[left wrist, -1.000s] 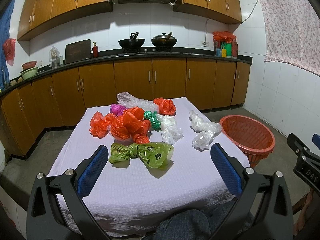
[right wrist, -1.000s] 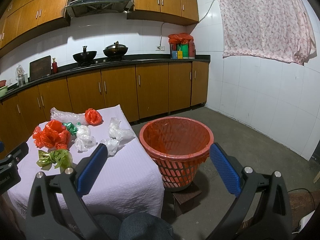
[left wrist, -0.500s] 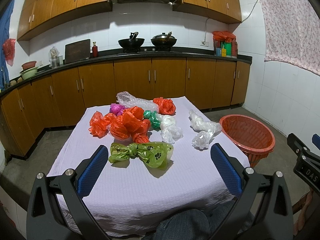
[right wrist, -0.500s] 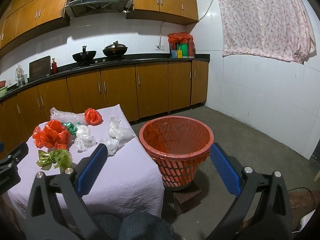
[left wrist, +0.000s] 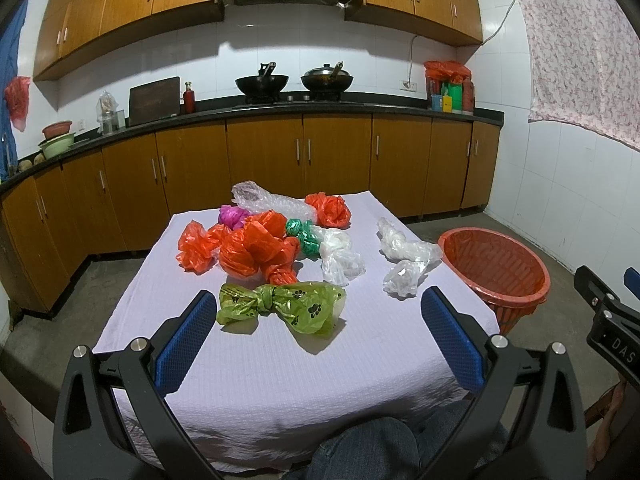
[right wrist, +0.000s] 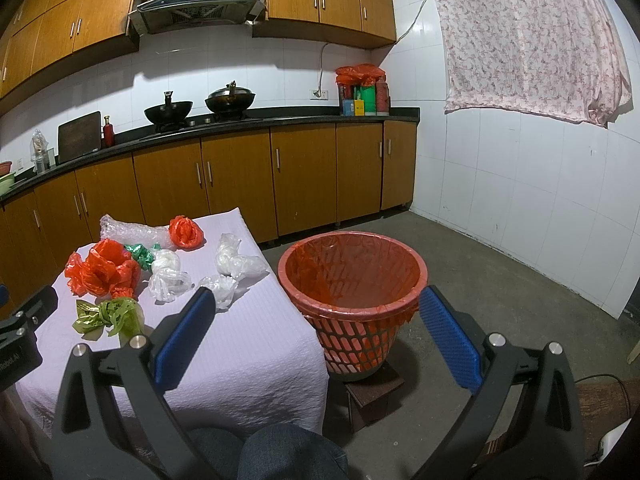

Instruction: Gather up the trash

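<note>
Here, knotted crinkly plastic bags (left wrist: 260, 248) crowd the table's (left wrist: 280, 368) far edge; a lattice-walled basket (right wrist: 352, 280) stands off its right edge; both left gripper (left wrist: 318, 332) and right gripper (right wrist: 316, 328) gape, empty

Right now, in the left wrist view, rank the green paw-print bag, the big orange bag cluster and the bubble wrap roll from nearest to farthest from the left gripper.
1. Green paw-print bag, just ahead of the open left gripper.
2. Big orange bag cluster, mid-table behind it.
3. Bubble wrap roll, near the table's far edge.
</note>
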A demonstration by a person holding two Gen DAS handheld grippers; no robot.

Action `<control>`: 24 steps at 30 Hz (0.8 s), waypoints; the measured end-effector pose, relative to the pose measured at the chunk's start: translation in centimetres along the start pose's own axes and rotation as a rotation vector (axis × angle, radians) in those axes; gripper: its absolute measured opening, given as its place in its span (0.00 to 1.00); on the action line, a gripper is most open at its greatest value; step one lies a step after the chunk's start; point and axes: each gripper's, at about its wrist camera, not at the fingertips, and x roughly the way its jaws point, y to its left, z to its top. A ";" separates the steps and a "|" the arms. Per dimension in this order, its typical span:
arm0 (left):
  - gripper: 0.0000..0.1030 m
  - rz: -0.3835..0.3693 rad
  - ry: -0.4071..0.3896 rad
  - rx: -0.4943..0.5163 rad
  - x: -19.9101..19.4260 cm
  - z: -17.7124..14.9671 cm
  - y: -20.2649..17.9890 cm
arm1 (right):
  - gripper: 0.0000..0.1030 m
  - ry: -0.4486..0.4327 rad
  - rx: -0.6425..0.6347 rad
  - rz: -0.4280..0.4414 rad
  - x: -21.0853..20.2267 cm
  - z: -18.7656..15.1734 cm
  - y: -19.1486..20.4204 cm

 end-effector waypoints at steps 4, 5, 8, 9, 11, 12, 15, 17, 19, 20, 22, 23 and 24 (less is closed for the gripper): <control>0.98 0.000 0.000 0.000 0.0 0.0 0.0 | 0.96 0.000 0.000 0.000 0.0 0.0 0.0; 0.98 0.000 0.000 0.000 0.0 0.0 0.0 | 0.96 0.000 0.000 0.000 0.0 0.0 0.0; 0.98 0.000 0.001 0.000 0.0 0.0 0.0 | 0.96 0.001 0.000 0.000 0.0 0.0 0.0; 0.98 0.000 0.001 0.000 0.0 0.0 0.0 | 0.96 0.001 0.001 0.001 0.0 0.0 0.0; 0.98 0.000 0.001 0.000 0.0 0.0 0.0 | 0.96 0.001 0.001 0.001 0.0 0.0 0.0; 0.98 0.000 0.001 0.000 0.0 0.0 0.0 | 0.96 0.001 0.001 0.001 0.0 0.0 0.0; 0.98 0.000 0.002 -0.001 0.0 0.0 0.0 | 0.96 0.001 0.001 0.001 0.1 0.0 0.1; 0.98 0.000 0.003 -0.001 0.0 0.0 0.0 | 0.96 0.002 0.001 0.001 0.1 0.0 0.1; 0.98 0.000 0.003 -0.002 0.0 0.0 0.0 | 0.96 0.002 0.001 0.001 0.1 0.0 0.1; 0.98 0.000 0.004 -0.003 0.0 0.0 0.0 | 0.96 0.002 0.002 0.001 0.1 0.0 0.1; 0.98 0.000 0.004 -0.004 -0.1 -0.1 0.0 | 0.96 0.003 0.002 0.001 0.1 0.0 0.2; 0.98 0.001 0.004 -0.004 -0.1 -0.1 0.0 | 0.96 0.003 0.002 0.001 0.1 0.1 0.2; 0.98 0.001 0.004 -0.003 0.0 -0.1 -0.1 | 0.96 0.003 0.002 0.002 0.1 0.1 0.2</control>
